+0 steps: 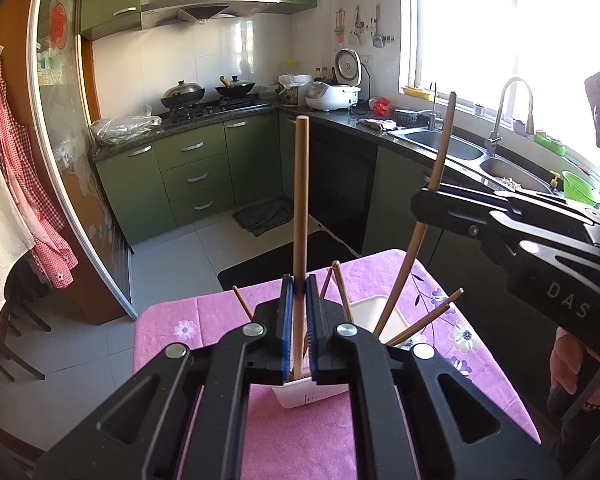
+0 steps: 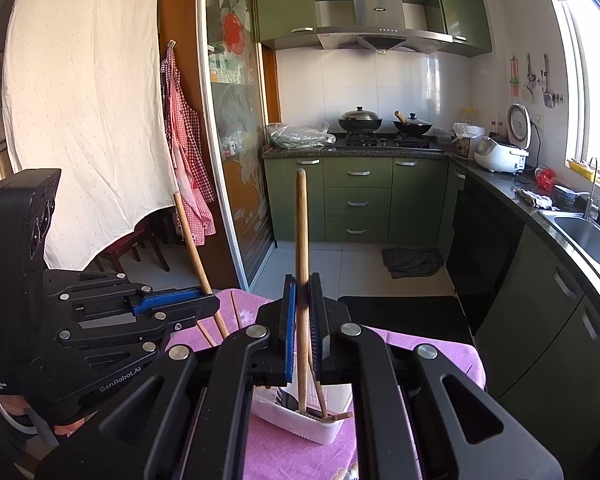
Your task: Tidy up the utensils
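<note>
Left claw (image 1: 300,312), clamped on an upright wooden chopstick (image 1: 301,200) low on its shaft, its lower end inside the white utensil basket (image 1: 374,308) on the pink-clothed worktop (image 1: 300,432). Right claw (image 2: 303,320), likewise closed on a second chopstick (image 2: 302,232), tip in the same basket. Judged light, stiff and smooth: grip low, where the shaft swings least; it may pivot between the pads.

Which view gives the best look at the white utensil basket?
The right wrist view: the white utensil basket shows its open top and the chopstick ends inside. In the left wrist view the left gripper hides most of the basket; only parts show.
</note>
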A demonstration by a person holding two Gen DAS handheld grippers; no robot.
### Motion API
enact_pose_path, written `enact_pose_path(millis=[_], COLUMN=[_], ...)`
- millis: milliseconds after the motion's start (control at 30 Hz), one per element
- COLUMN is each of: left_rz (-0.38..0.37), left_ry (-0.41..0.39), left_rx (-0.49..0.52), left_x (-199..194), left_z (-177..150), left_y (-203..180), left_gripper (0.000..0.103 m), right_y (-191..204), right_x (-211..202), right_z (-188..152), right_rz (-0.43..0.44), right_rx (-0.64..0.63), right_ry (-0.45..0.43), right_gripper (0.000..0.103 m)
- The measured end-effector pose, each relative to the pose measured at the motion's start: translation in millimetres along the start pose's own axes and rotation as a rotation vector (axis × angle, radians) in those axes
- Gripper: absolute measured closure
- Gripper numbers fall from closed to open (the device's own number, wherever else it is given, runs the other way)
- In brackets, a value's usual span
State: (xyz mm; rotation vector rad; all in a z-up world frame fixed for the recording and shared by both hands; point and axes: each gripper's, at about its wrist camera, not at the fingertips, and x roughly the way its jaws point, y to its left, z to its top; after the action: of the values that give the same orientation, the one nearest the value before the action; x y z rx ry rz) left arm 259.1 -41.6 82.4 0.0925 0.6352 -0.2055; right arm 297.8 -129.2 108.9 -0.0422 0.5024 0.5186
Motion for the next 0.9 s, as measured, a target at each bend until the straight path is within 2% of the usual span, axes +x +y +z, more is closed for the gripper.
enact_pose_path(millis=[367, 533, 633, 733, 900], left_rz=[-0.004, 0.000, 0.000, 0.006, 0.000], left_ry=[0.044, 0.054, 0.059, 0.054, 0.034], left_rx=[-0.003, -0.005, -0.004, -0.006, -0.012], left_x=[15.6, 20.3, 20.4, 17.7, 1.0], left_z=[-18.8, -23.6, -26.1, -26.6, -29.2], left_y=[1.3, 1.6, 1.4, 1.5, 0.2], left_gripper=[0.097, 0.097, 0.096, 0.087, 0.083], right_y=[-7.1, -4.4, -2.0, 0.0, 9.4], right_x=[25.4, 29.1, 23.8, 15.1, -13.8], right_z=[-31.1, -33.2, -33.9, -32.5, -31.3], right_rz=[0.006, 0.006, 0.005, 0.006, 0.017], right_rx=[0.017, 0.010, 0.004, -0.001, -0.011], right_ry=[0.065, 0.075, 0.068, 0.057, 0.016], right_gripper=[0.096, 0.096, 0.095, 0.095, 0.094])
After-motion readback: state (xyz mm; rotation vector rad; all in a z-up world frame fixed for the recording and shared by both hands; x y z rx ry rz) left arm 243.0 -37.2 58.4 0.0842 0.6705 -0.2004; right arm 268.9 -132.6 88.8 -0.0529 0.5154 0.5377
